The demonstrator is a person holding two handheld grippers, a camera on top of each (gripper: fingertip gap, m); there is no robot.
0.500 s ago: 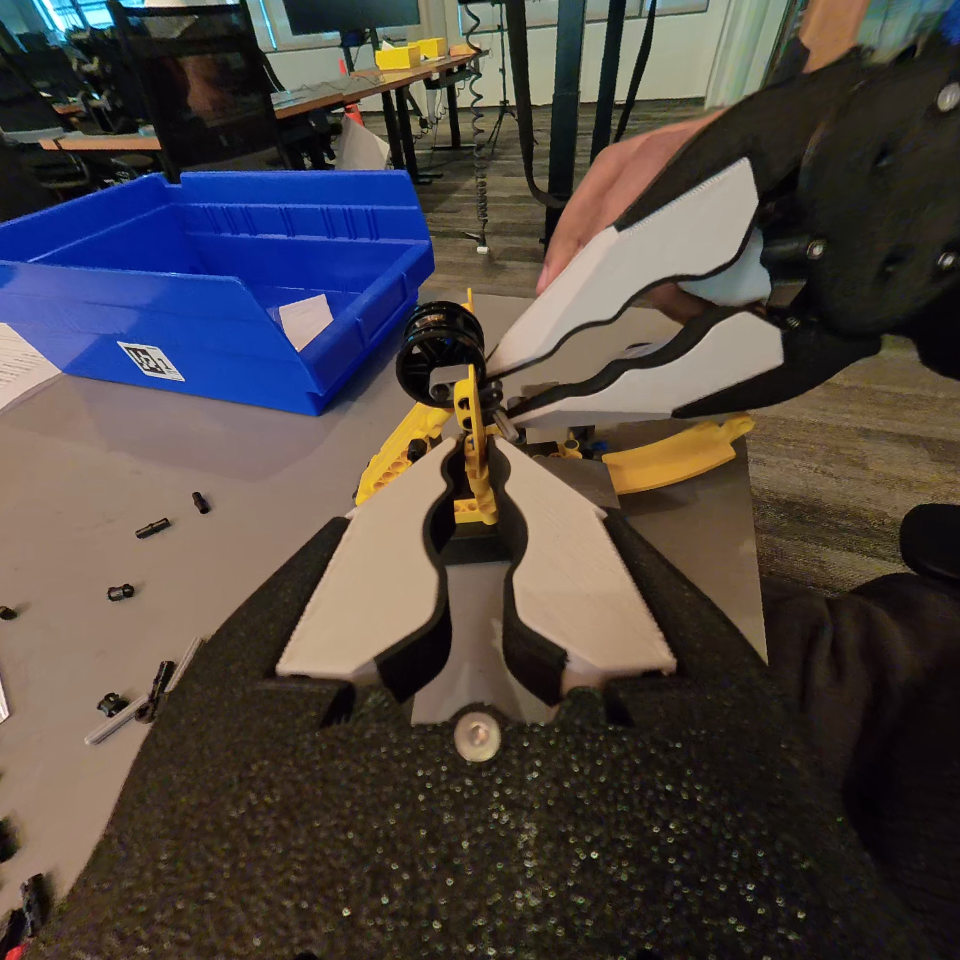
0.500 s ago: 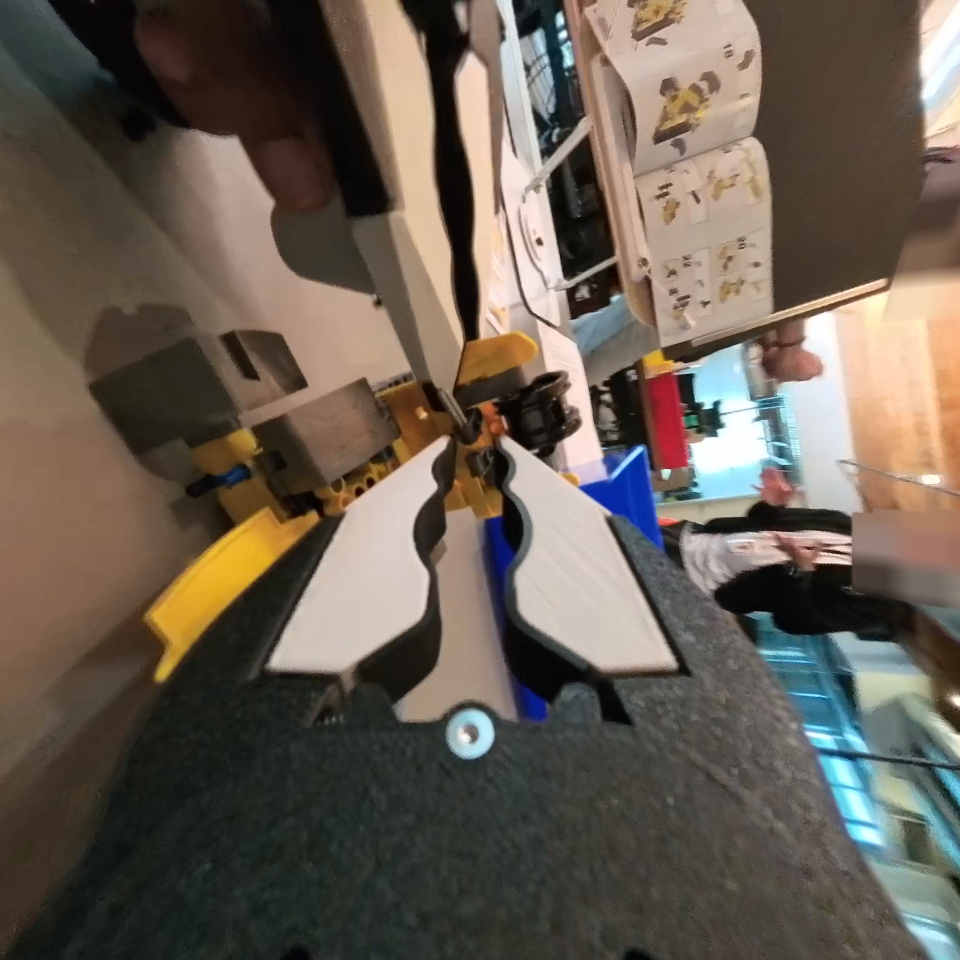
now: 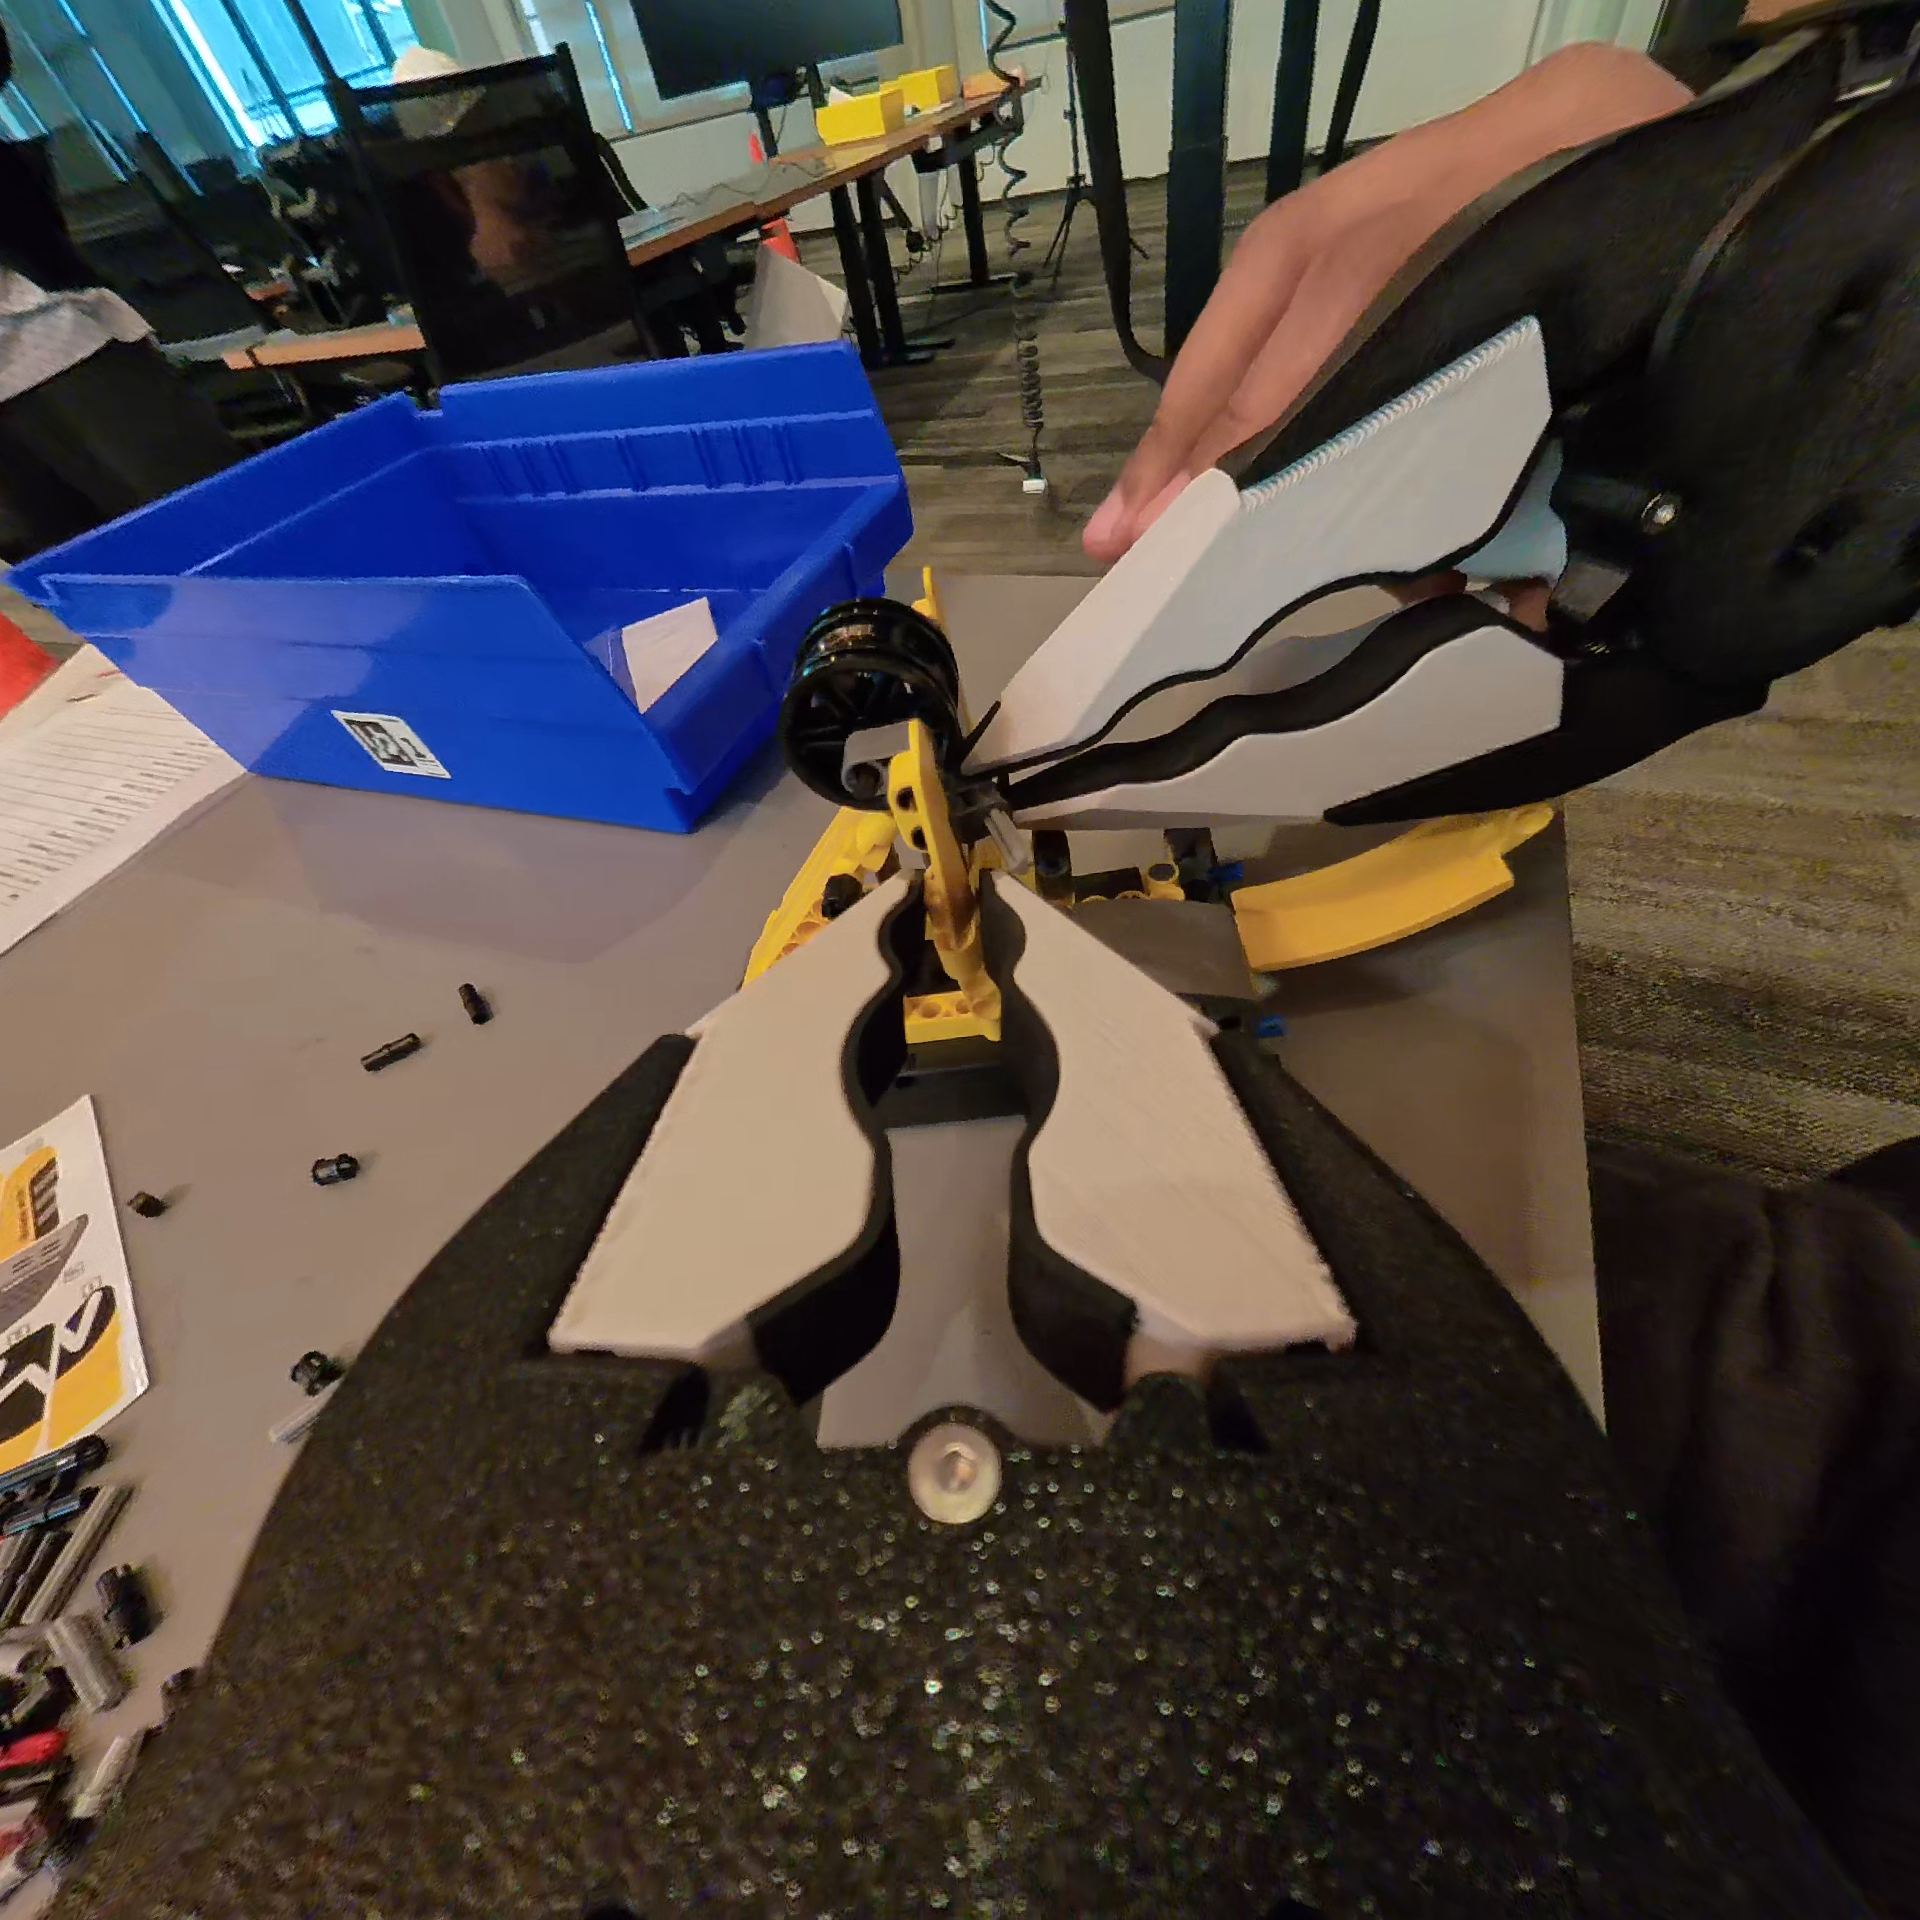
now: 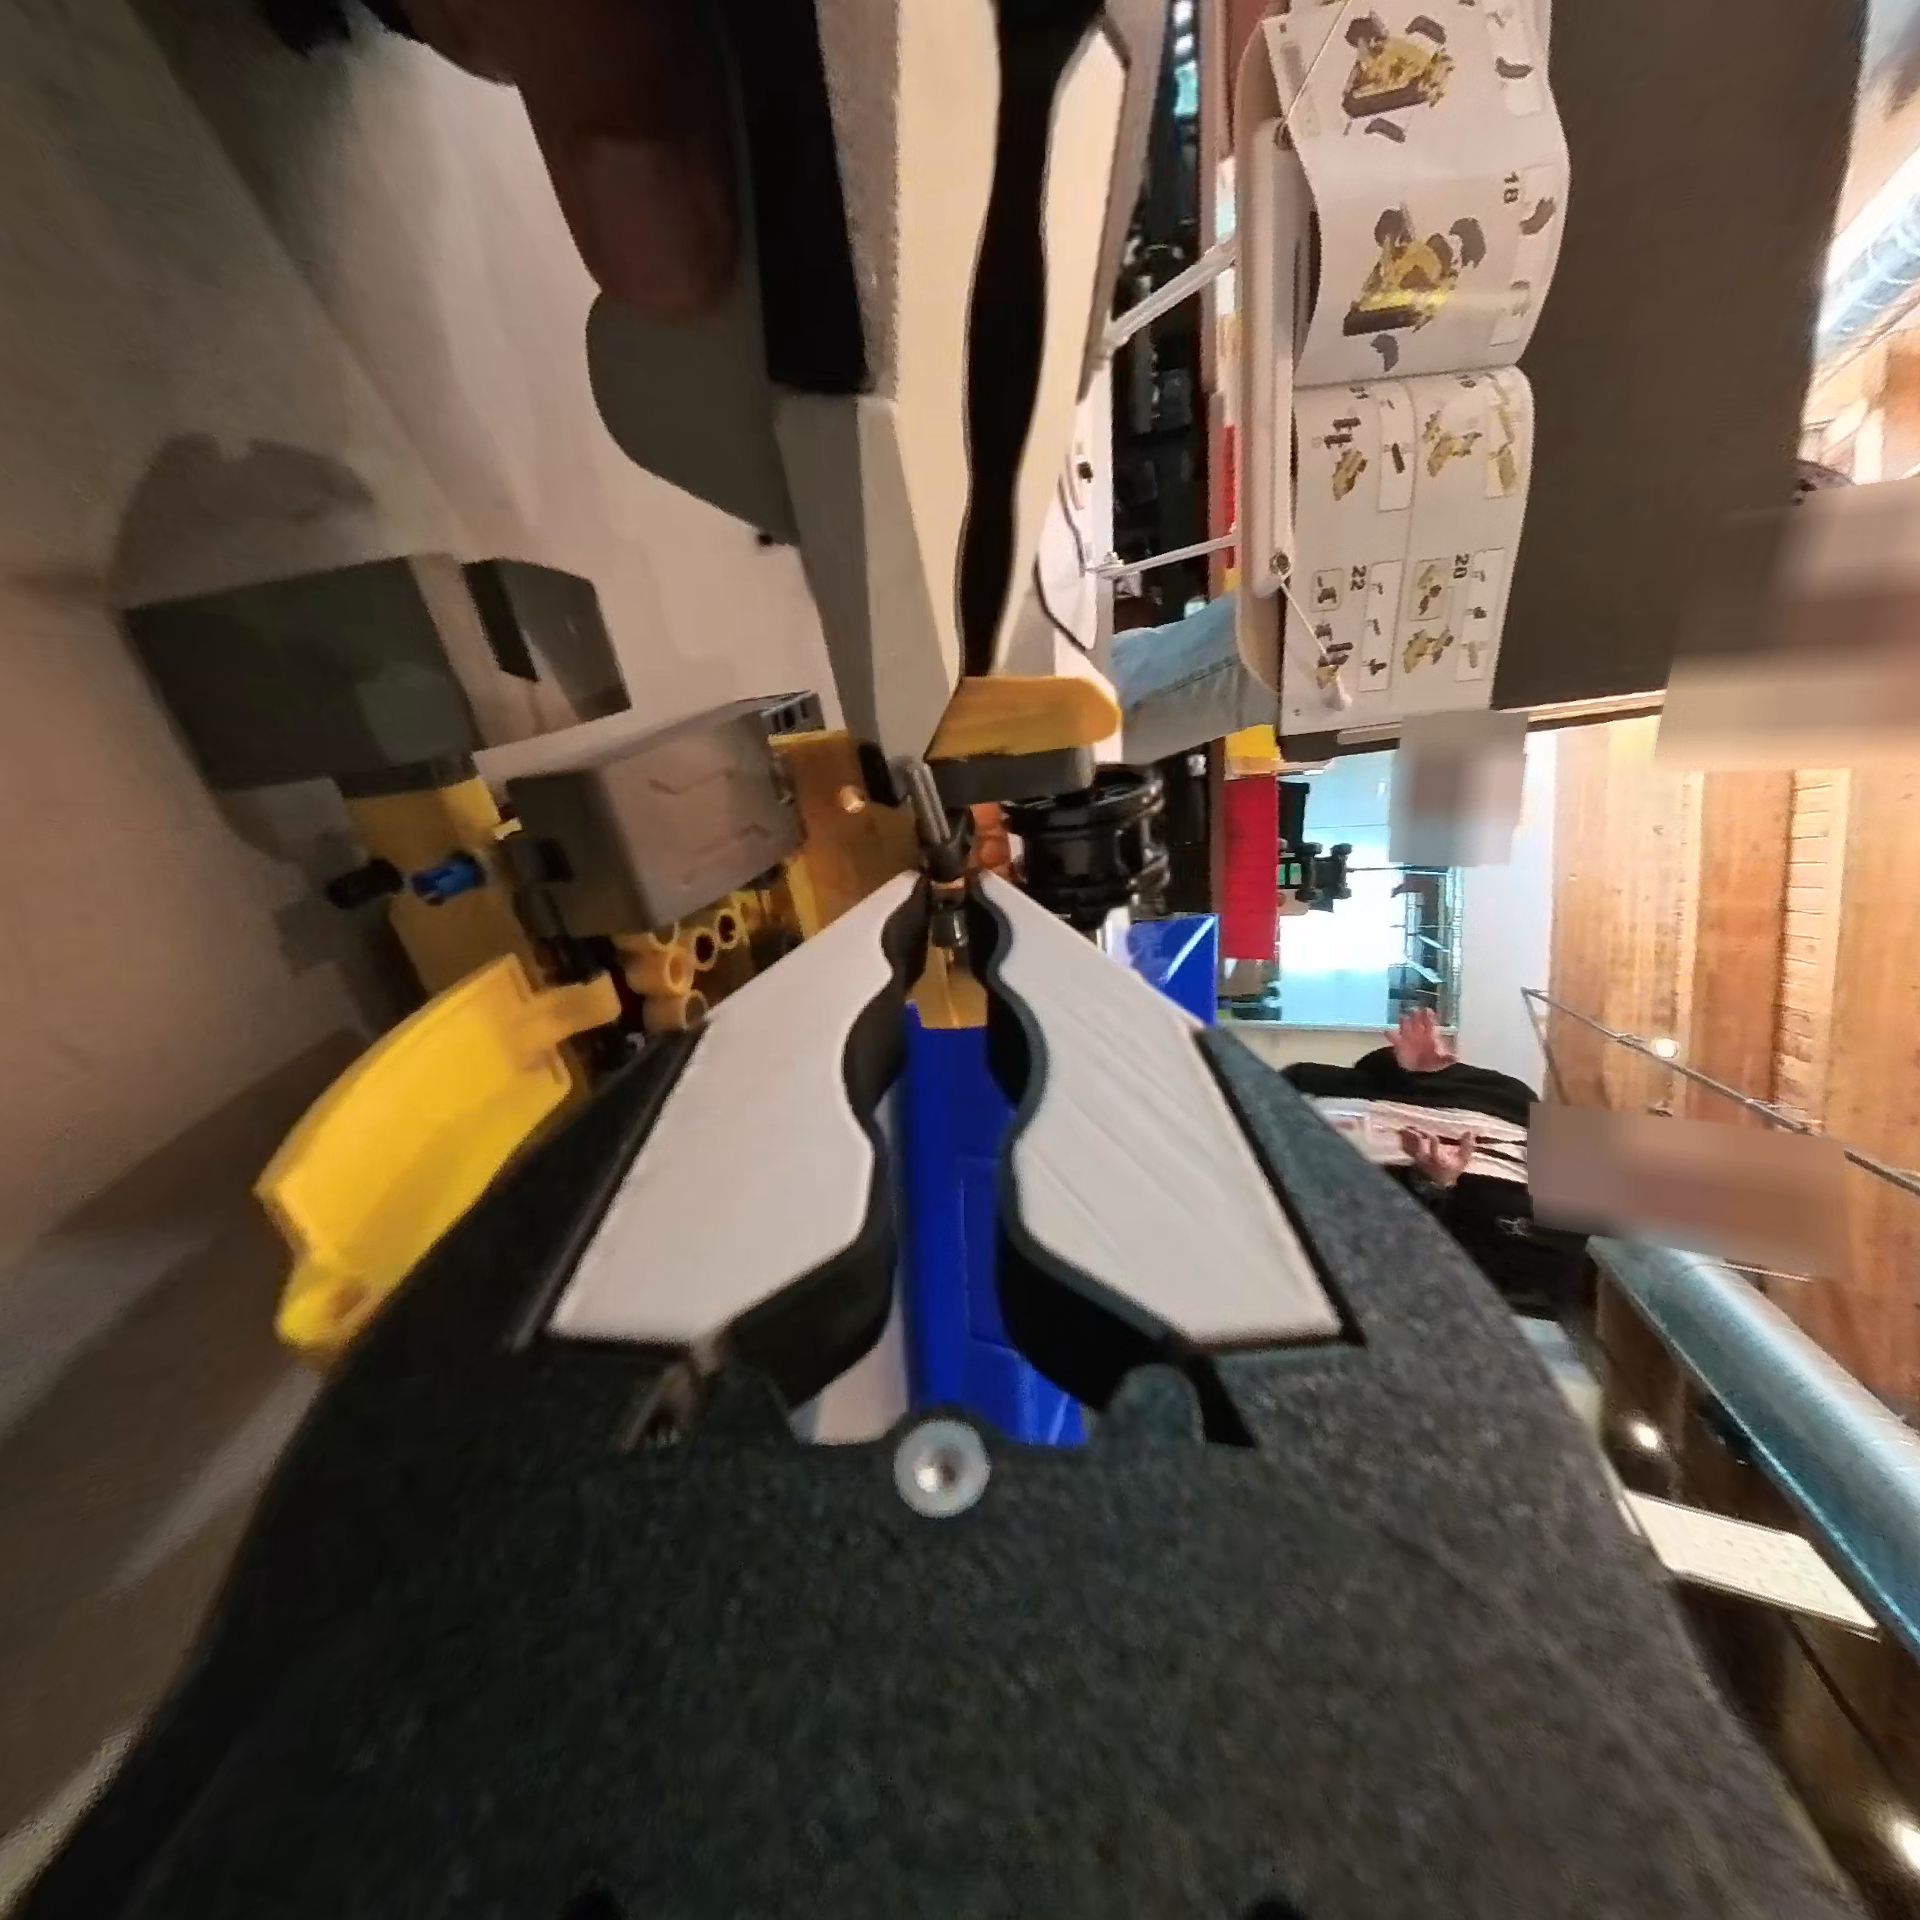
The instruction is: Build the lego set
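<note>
A yellow brick-built vehicle model (image 3: 831, 894) stands on the grey table (image 3: 416, 935) near its right edge. My left gripper (image 3: 948, 883) is shut on an upright yellow beam (image 3: 940, 831) of the model. A black wheel (image 3: 868, 707) sits at the beam's top. My right gripper (image 3: 992, 795) comes in from the right, shut on a small grey-black pin (image 3: 1003, 826) at the beam. In the right wrist view the right gripper (image 4: 943, 888) pinches that pin (image 4: 940, 831), with the left gripper (image 4: 914, 748) above it, next to the model's grey block (image 4: 655, 821).
A blue bin (image 3: 468, 582) stands behind the model on the left. Small black pins (image 3: 390, 1051) lie scattered on the table. A sticker sheet (image 3: 62, 1278), more small parts (image 3: 62, 1579) and a printed paper (image 3: 83, 790) are at the left. An open instruction booklet (image 4: 1403, 416) shows. My left and right fingertips are right by each other.
Both grippers keep their holds. The left wrist view has pulled back and tilted slightly, so more of the table at the left shows. The right gripper has barely shifted.
</note>
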